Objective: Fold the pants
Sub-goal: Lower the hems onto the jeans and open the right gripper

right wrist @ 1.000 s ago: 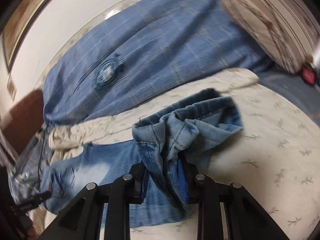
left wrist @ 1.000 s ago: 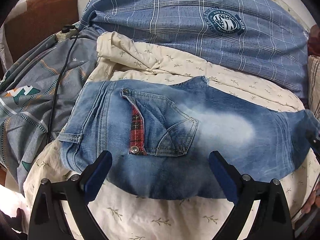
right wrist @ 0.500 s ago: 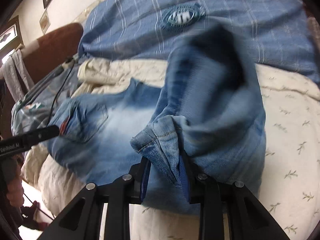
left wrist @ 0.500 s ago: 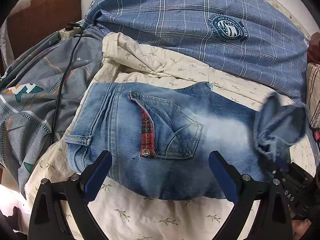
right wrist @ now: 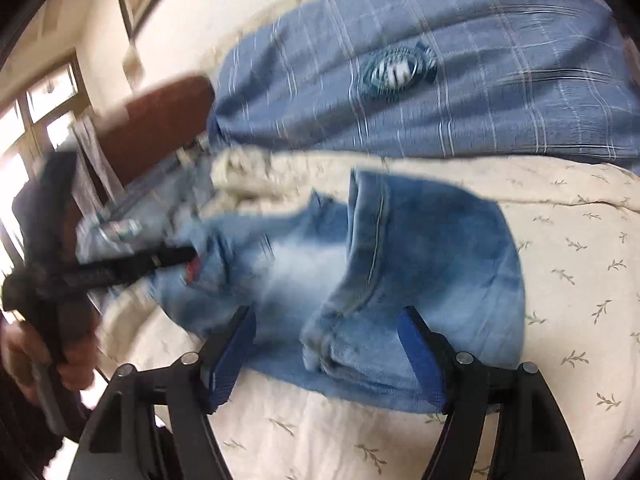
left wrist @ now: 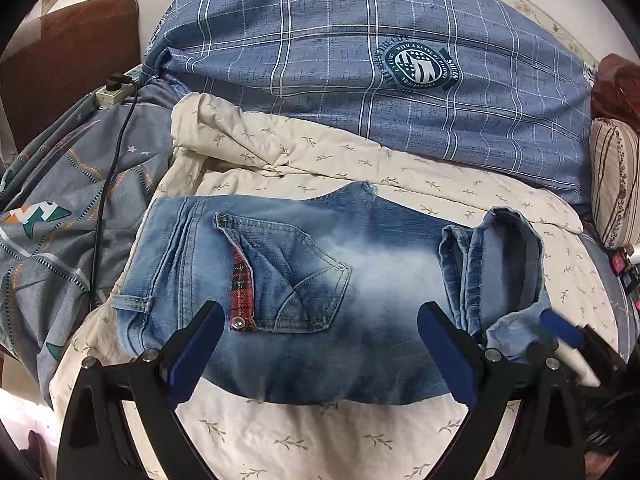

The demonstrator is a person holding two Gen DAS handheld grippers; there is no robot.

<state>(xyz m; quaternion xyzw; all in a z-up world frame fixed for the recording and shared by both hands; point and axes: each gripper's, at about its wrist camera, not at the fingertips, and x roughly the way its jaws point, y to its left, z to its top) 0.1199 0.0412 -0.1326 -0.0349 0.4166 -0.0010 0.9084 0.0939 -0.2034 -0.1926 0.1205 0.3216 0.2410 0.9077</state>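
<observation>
The faded blue jeans (left wrist: 360, 280) lie flat on the cream quilt, back pocket with a red plaid flap (left wrist: 242, 288) up. The leg ends (left wrist: 496, 264) are folded over onto the right side of the jeans. My left gripper (left wrist: 320, 348) is open, hovering over the near edge of the jeans. My right gripper (right wrist: 328, 356) is open, its fingers either side of the folded leg hem (right wrist: 360, 280), which lies loose on the jeans. The right gripper also shows at the right edge of the left wrist view (left wrist: 560, 332).
A blue plaid duvet (left wrist: 360, 60) is piled behind the jeans. A grey patterned sheet (left wrist: 60, 220) with a power strip (left wrist: 114, 90) and black cable lies left. A striped pillow (left wrist: 612, 184) sits right. A brown headboard (left wrist: 60, 52) stands at far left.
My right gripper carried the leg ends leftward over the jeans, laid them down and opened. My left gripper stayed open and almost still.
</observation>
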